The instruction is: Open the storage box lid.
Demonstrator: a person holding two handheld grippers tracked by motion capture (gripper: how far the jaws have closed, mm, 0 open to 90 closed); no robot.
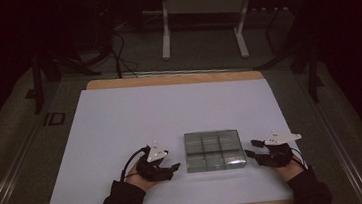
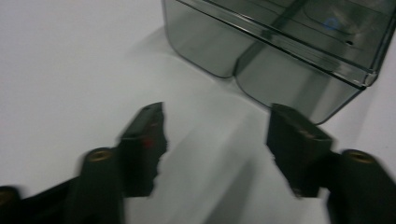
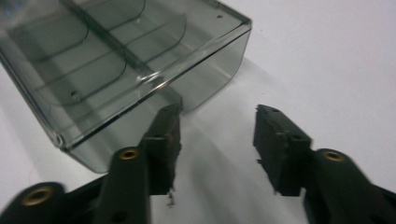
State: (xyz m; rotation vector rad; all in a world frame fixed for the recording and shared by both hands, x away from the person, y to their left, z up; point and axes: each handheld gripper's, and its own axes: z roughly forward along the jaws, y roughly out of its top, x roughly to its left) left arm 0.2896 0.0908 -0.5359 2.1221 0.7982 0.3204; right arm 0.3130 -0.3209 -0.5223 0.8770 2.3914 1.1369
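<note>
From the high view we see a clear smoky box (image 1: pixel 215 150) with six compartments lying flat on the white sheet (image 1: pixel 135 116) that covers the table (image 1: pixel 172 79), set between our two tools: the left tool (image 1: pixel 175 167) sits just off the box's left side, the right tool (image 1: pixel 250 148) just off its right side, and neither touches it (each hand (image 1: pixel 138 179) rests low on the sheet, dark sleeves behind). In the left gripper view the left tool (image 2: pixel 217 128) stands spread, its two black jaws well apart with bare white sheet between them; the box (image 2: pixel 280 51) lies ahead and to the right of the tool, its near corner just beyond the right jaw, and we cannot tell whether the two touch. In the right gripper view the right tool (image 3: pixel 217 130) is likewise spread with nothing between the jaws; the box (image 3: pixel 116 65) lies ahead and to the left, its near wall just beside the left jaw's tip (contact is not clear).
</note>
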